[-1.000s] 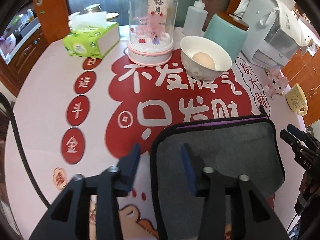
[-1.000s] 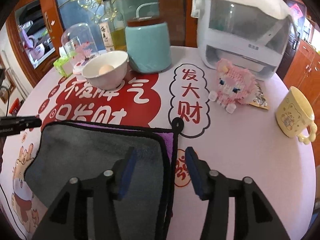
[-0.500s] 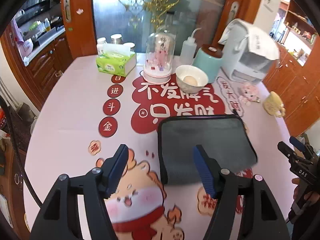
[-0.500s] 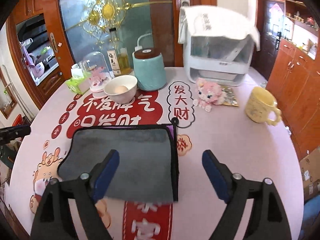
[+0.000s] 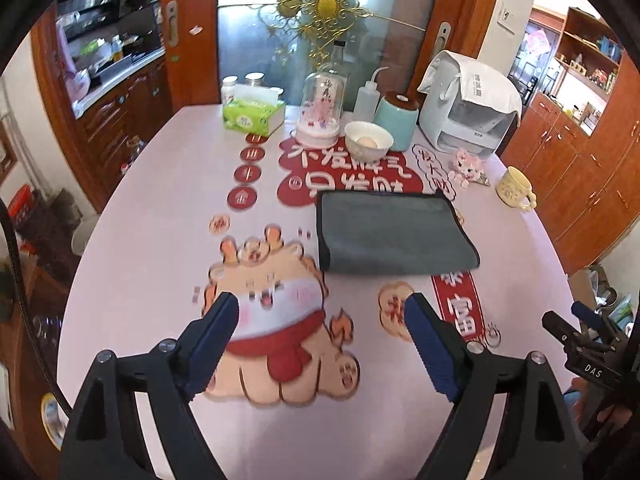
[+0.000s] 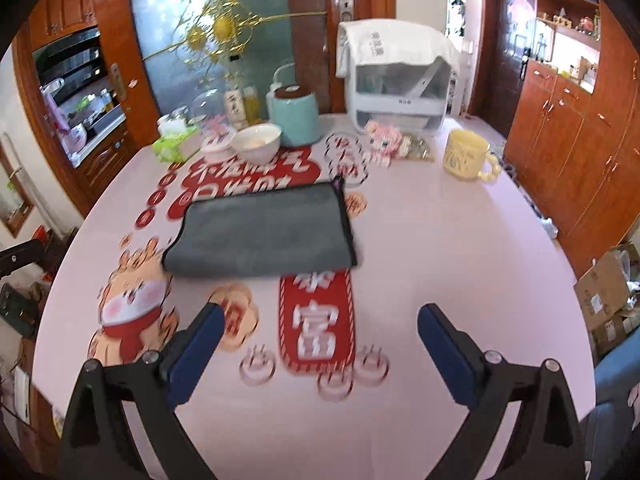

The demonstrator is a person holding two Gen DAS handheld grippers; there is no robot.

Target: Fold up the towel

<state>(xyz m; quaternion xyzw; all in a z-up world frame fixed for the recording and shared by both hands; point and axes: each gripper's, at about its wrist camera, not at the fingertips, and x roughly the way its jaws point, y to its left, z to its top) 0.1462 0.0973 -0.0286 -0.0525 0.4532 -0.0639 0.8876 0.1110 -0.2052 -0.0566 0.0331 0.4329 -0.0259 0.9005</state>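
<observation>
A grey towel (image 5: 392, 232) with a black hem lies folded flat on the pink printed tablecloth (image 5: 168, 208), in the middle of the table; it also shows in the right wrist view (image 6: 264, 232). My left gripper (image 5: 322, 312) is open and empty, held above the table's near side, well short of the towel. My right gripper (image 6: 320, 320) is open and empty, also back from the towel's near edge. The right gripper's tips (image 5: 576, 328) show at the far right of the left wrist view.
Along the table's far side stand a green tissue box (image 5: 252, 116), a glass dome (image 5: 322, 108), a white bowl with an egg (image 5: 368, 142), a teal canister (image 5: 396, 124), a white appliance (image 5: 468, 108), a pink toy (image 5: 466, 164) and a yellow mug (image 5: 514, 188).
Both grippers have let go of the towel, opened wide and pulled back and up from it. The towel now lies folded and still on the table.
</observation>
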